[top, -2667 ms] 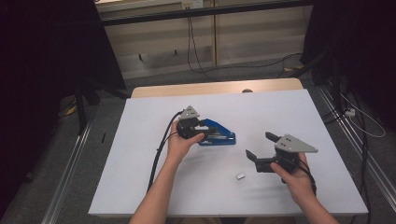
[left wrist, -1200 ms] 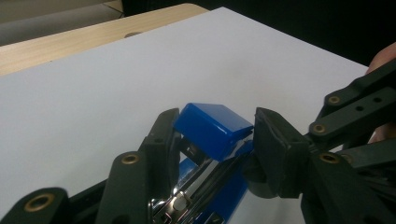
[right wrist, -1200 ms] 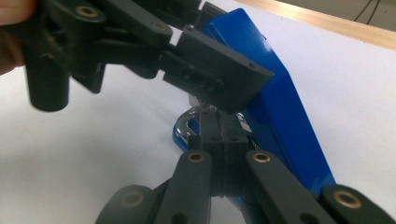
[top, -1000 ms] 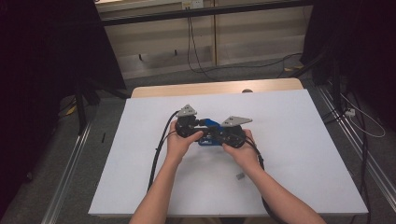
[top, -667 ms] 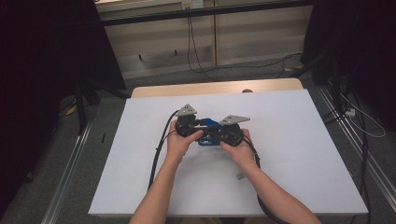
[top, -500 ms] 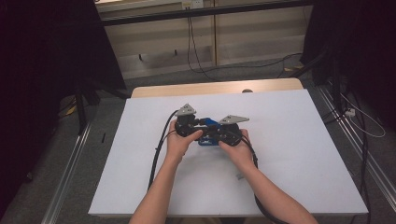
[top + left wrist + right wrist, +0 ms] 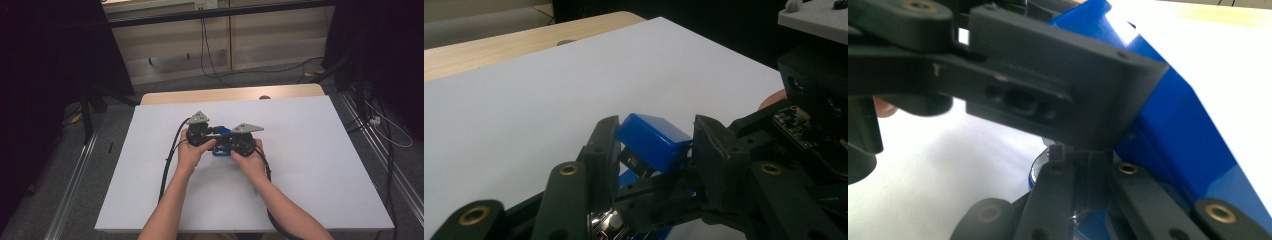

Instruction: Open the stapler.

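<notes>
Tools met over the blue stapler (image 7: 221, 134) at the middle of the counter (image 7: 310, 150).
Left tool (image 7: 651, 150) was half open, clamped across the stapler's raised blue end; right tool (image 7: 1073, 150), jaws closed, pushed in at its lower part. Judged best: hold left firm, work right slowly, no twisting.

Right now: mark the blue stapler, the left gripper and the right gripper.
blue stapler (image 7: 651, 140): left gripper view, its raised blue top.
left gripper (image 7: 655, 150): left gripper view, midway between its fingers.
right gripper (image 7: 231, 142): high view, front end at the stapler.
</notes>
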